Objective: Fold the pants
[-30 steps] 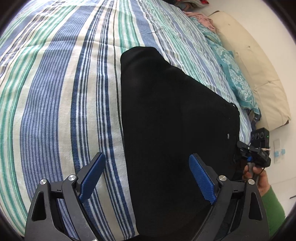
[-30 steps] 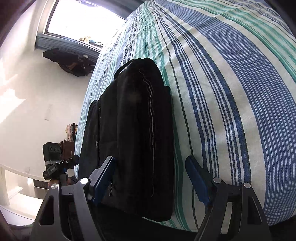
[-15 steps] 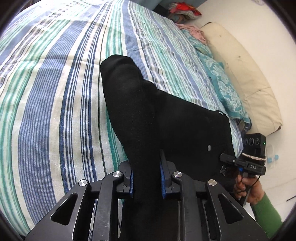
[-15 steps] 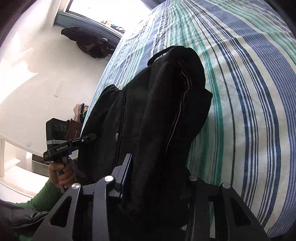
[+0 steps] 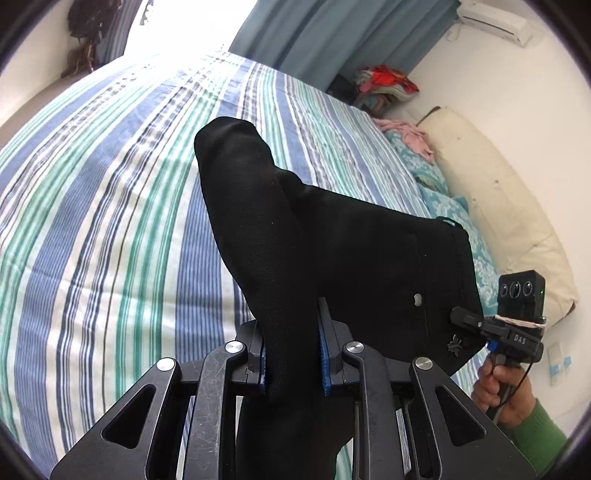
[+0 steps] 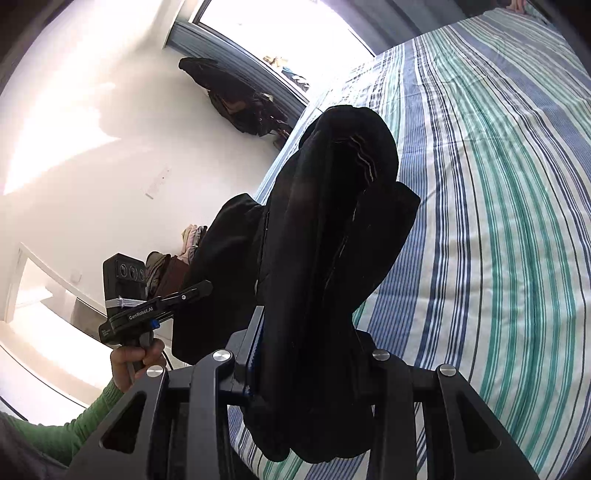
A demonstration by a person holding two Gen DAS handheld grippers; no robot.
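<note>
The black pants (image 5: pixel 332 236) are folded and lifted off the striped bed (image 5: pixel 110 221). My left gripper (image 5: pixel 291 354) is shut on one near corner of the pants. My right gripper (image 6: pixel 310 347) is shut on the other near corner, with bunched black fabric (image 6: pixel 332 221) rising between its jaws. In the left wrist view the right gripper (image 5: pixel 465 317) shows at the pants' waist edge, near a small white button. In the right wrist view the left gripper (image 6: pixel 199 288) shows at the left. The far end of the pants hangs toward the bed.
A cream cushion (image 5: pixel 498 206) and teal bedding (image 5: pixel 443 192) lie along the wall right of the bed. A pile of clothes (image 5: pixel 384 81) sits by the blue curtain. A window (image 6: pixel 280 33) and hanging dark clothes (image 6: pixel 236 99) are at the far end.
Both grippers went from open around the pants' near edge to shut on it, then lifted the near edge up off the bed. The cameras now tilt upward.
</note>
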